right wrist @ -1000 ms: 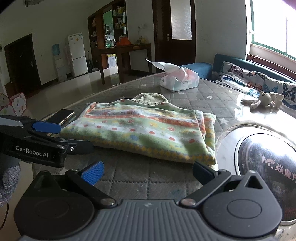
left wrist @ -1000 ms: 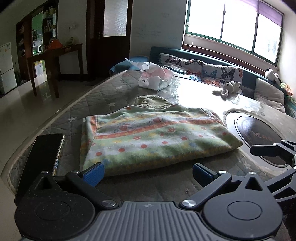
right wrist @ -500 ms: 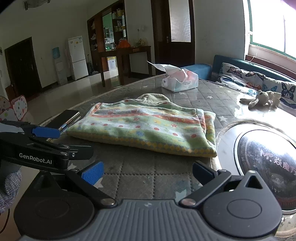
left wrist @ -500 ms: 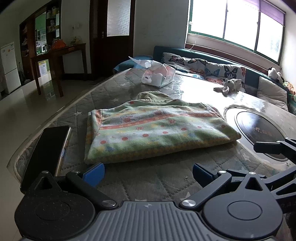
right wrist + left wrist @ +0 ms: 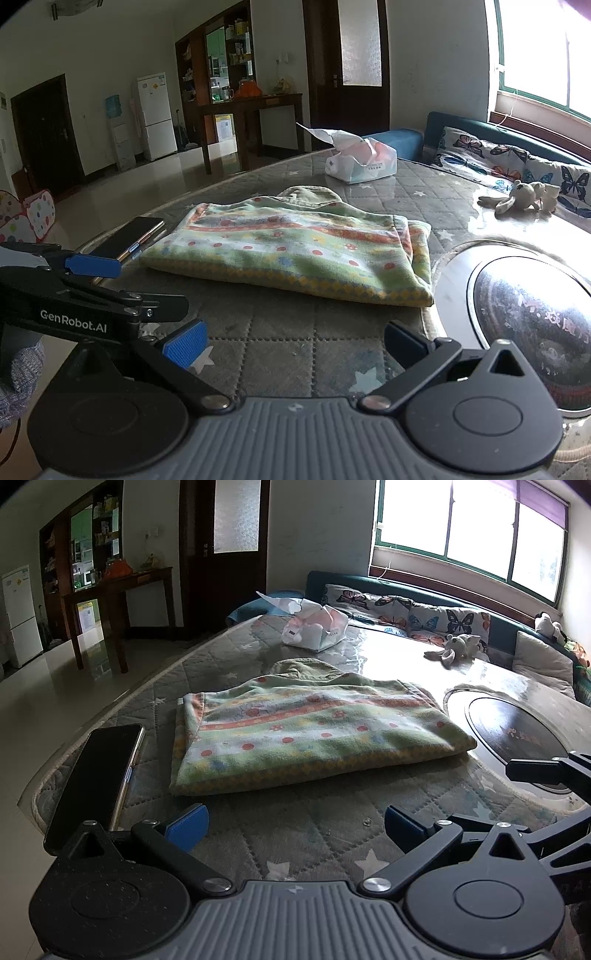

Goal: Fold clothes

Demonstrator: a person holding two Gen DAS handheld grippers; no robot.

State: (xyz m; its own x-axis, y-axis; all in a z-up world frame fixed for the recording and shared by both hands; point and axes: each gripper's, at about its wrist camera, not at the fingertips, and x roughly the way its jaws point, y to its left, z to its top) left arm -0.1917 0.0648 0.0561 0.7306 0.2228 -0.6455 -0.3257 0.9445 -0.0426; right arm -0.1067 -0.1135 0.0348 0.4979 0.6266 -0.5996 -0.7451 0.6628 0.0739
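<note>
While both are hovering wide open and empty, the left hand-held gripper (image 5: 293, 825) and right hand-held gripper (image 5: 293, 343) are facing the folded garment (image 5: 310, 731).
Lying beside it on the tabletop (image 5: 295, 827) is a phone (image 5: 98, 771).

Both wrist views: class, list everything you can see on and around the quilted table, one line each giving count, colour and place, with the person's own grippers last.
Folded garment: one, green with red dots and orange stripes, middle of the table.
Phone: one, black, left of the garment by the table edge.
Tissue pack: one, white and pink, behind the garment.
Plush toy: one, grey-white, far right of the table.
Round inset: one, dark and shiny, right of the garment.
Table: one, grey quilted cover with stars.
Butterfly cushions: several, white, on the bench below the window.
Fridge: one, white, back of the room.
Left gripper: one, black with blue pads, open, empty.
Right gripper: one, same colours, open, empty.
</note>
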